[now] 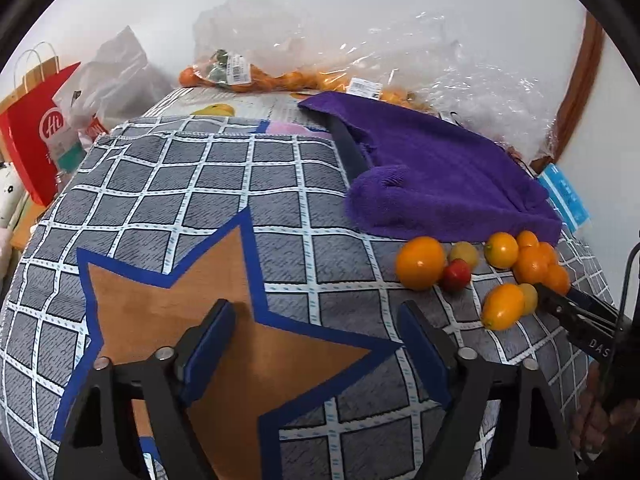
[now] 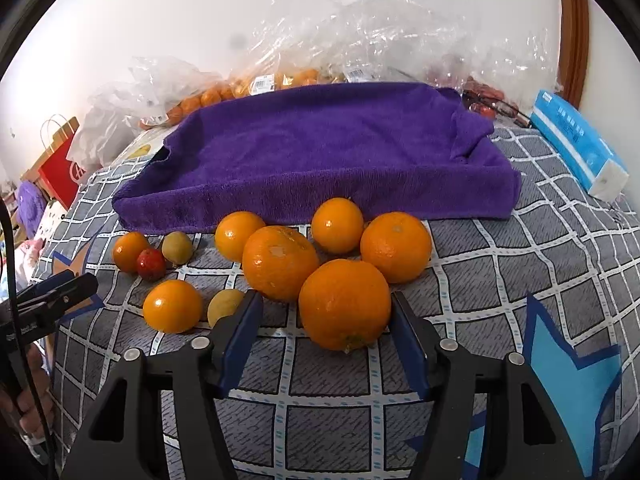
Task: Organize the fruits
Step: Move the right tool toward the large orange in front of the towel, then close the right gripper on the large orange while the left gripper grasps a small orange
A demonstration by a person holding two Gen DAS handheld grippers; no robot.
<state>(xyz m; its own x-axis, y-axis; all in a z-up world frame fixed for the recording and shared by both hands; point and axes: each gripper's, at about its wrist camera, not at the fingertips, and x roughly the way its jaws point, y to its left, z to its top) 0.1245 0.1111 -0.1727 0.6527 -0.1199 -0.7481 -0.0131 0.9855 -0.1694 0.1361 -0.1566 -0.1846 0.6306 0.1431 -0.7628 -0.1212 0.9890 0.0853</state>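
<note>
- Left tool [image 1: 316, 344]: jaws apart, empty, above an orange star [image 1: 224, 320] on the checked surface [image 1: 200, 184].
- Right tool [image 2: 326, 328]: jaws apart around the nearest orange [image 2: 344, 304], not visibly pressing it.
- Other fruit [image 2: 276, 260] lies just beyond, before a purple towel [image 2: 320, 148].

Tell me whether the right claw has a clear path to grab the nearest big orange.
Probably yes. The right claw is open, and the nearest big orange sits partly between its fingers on the checked cloth. Nothing blocks it, though a neighbouring orange touches it behind.
</note>
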